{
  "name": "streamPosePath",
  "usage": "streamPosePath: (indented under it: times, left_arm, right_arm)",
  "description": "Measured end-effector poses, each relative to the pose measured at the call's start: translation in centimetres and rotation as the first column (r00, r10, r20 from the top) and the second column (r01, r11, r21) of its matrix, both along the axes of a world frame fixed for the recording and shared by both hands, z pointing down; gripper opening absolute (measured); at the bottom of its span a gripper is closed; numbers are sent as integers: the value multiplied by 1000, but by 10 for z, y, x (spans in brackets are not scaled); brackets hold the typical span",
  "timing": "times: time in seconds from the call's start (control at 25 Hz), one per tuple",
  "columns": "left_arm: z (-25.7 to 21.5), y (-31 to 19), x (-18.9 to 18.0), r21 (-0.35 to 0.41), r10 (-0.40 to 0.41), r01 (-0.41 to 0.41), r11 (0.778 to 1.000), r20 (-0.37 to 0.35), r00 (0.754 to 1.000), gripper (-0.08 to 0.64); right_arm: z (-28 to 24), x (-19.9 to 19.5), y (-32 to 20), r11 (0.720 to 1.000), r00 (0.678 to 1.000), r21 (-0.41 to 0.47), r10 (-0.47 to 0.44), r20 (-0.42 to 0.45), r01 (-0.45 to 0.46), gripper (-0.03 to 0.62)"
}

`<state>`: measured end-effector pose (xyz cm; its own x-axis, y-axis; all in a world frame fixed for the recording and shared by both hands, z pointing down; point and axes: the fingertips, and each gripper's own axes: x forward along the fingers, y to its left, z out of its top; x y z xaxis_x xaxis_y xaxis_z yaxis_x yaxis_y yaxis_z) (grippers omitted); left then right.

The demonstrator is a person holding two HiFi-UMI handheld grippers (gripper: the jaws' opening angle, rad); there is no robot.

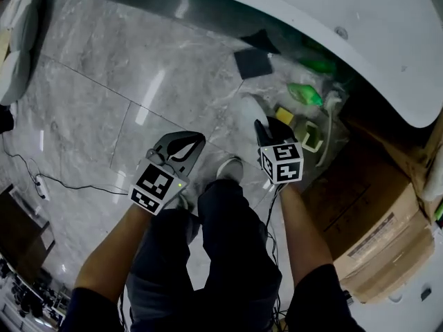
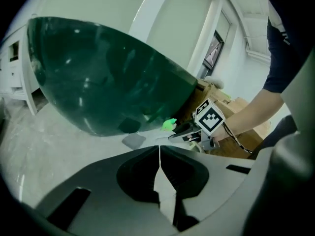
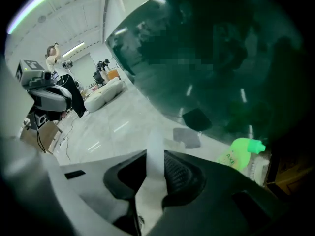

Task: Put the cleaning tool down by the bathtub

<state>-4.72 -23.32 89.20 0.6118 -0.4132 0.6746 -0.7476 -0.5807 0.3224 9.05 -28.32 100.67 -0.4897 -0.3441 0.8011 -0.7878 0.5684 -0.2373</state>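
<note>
My right gripper (image 1: 266,126) is shut on a pale white cleaning tool (image 1: 250,109), whose end sticks out past the jaws toward the bathtub (image 1: 311,12). In the right gripper view the tool (image 3: 155,139) is a white strip pinched between the ribbed pads of that gripper (image 3: 155,157), low over the floor beside the tub's glossy dark-green wall (image 3: 221,58). My left gripper (image 1: 196,139) hangs to the left above the tiles, shut with nothing in it; in its own view the jaws of that gripper (image 2: 159,150) meet along a thin line.
A dark square pad (image 1: 252,62), a green bottle (image 1: 304,93) and a yellow sponge (image 1: 284,115) lie by the tub. Cardboard boxes (image 1: 381,227) stand at the right. A cable (image 1: 69,182) runs over the grey marble floor at left. The person's shoe (image 1: 230,167) is between the grippers.
</note>
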Motion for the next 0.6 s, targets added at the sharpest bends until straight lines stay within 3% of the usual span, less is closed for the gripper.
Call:
streamPosePath:
  times: [0.28,0.6]
  left_arm:
    - [70,0,-7,-3,17,-17,1000,-6,1000,34]
    - [106,-10,-10,14,45,-45,999,5,999,34]
  right_arm:
    - [82,4,-6,999,996,32,-23,-81,26,86]
    - [139,7,-12,997,986,48,-46,-161,55,86]
